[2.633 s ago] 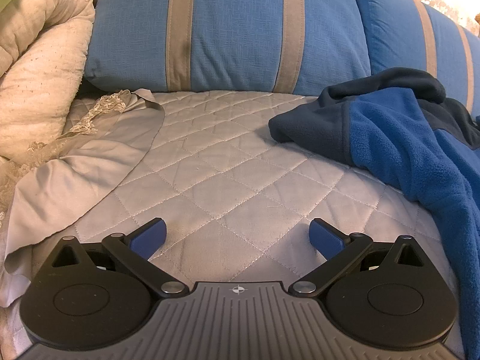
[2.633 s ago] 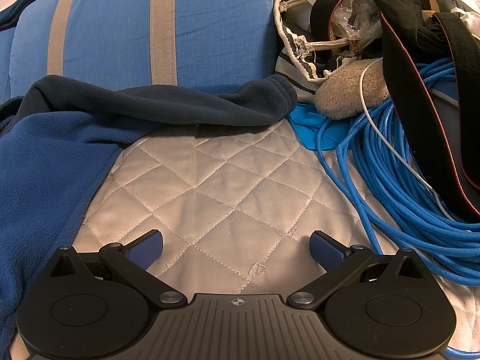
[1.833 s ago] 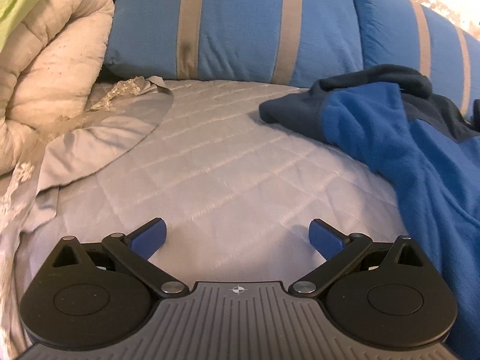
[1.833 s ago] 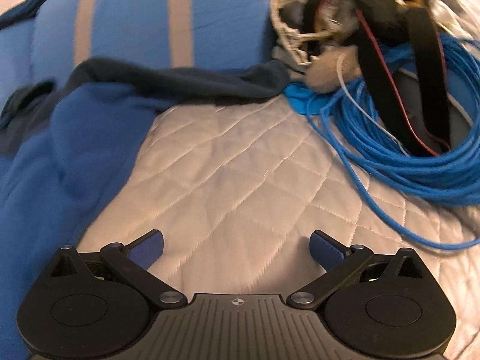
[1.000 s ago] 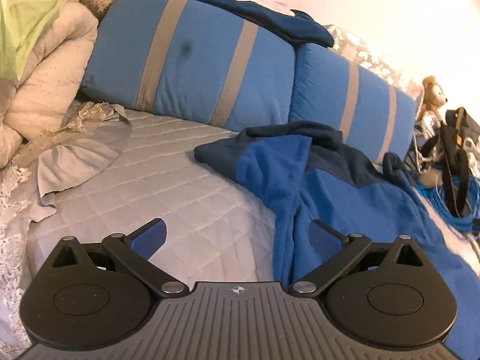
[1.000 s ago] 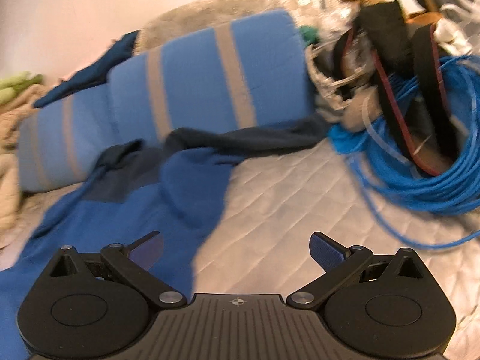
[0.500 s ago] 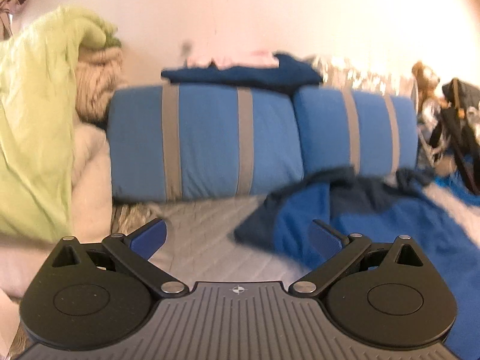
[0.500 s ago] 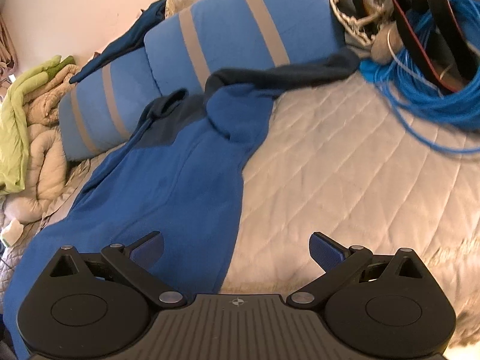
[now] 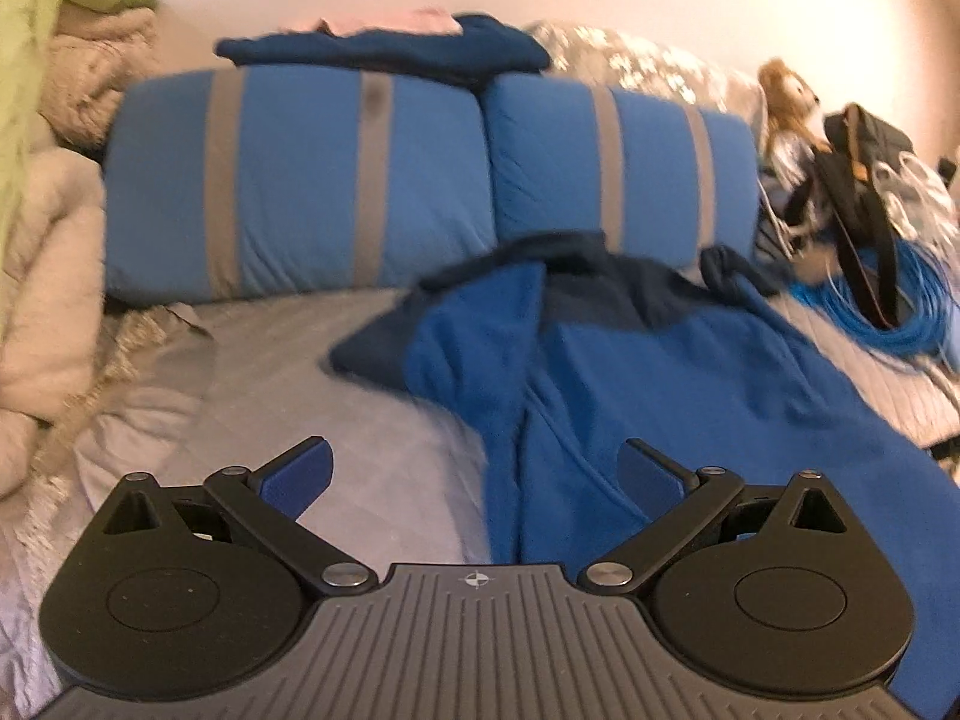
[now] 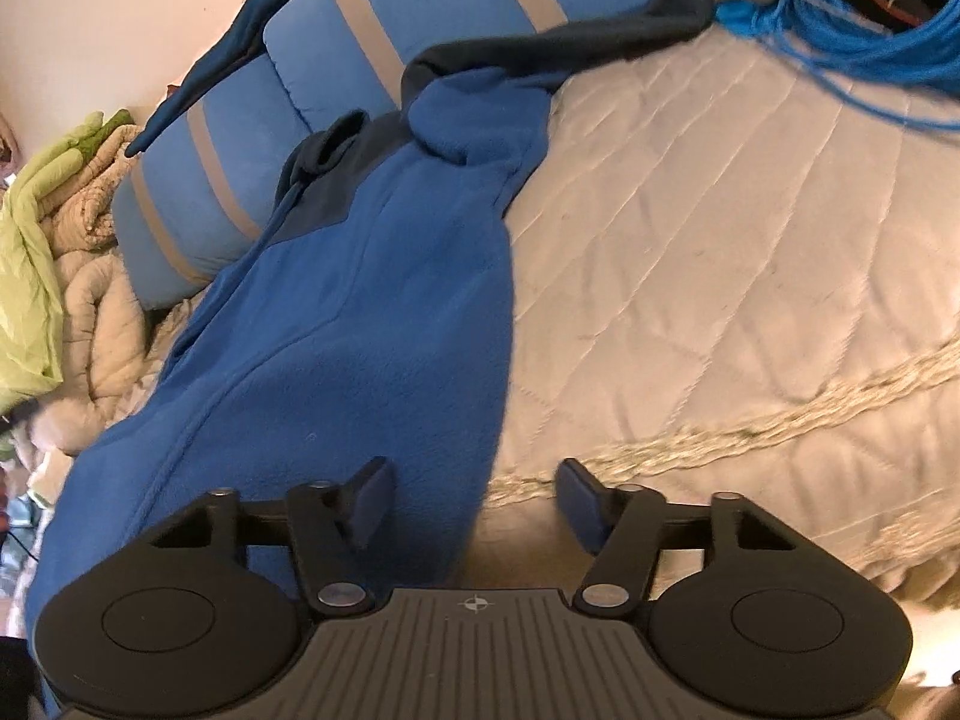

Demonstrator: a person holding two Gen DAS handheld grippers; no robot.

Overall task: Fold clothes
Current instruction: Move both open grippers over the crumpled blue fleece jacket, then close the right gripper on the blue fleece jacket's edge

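Observation:
A blue fleece jacket (image 9: 648,372) with navy shoulders and collar lies spread on the quilted bed (image 9: 336,396), its sleeves out to both sides. It also shows in the right wrist view (image 10: 360,324), running from the pillows to the bed's near edge. My left gripper (image 9: 477,474) is open and empty, held above the jacket's left hem side. My right gripper (image 10: 474,501) is partly closed but holds nothing, just over the jacket's bottom right edge at the bed's front.
Two blue pillows with grey stripes (image 9: 312,180) line the back, with folded dark clothes (image 9: 384,51) on top. Beige and green blankets (image 9: 36,138) pile at the left. A blue cable coil (image 9: 882,324), black straps and a stuffed toy (image 9: 786,96) sit at the right.
Both grippers have pulled back from the sleeve ends toward the bed's front edge. The right gripper's jaws have narrowed over the jacket's bottom edge. The left stays wide open.

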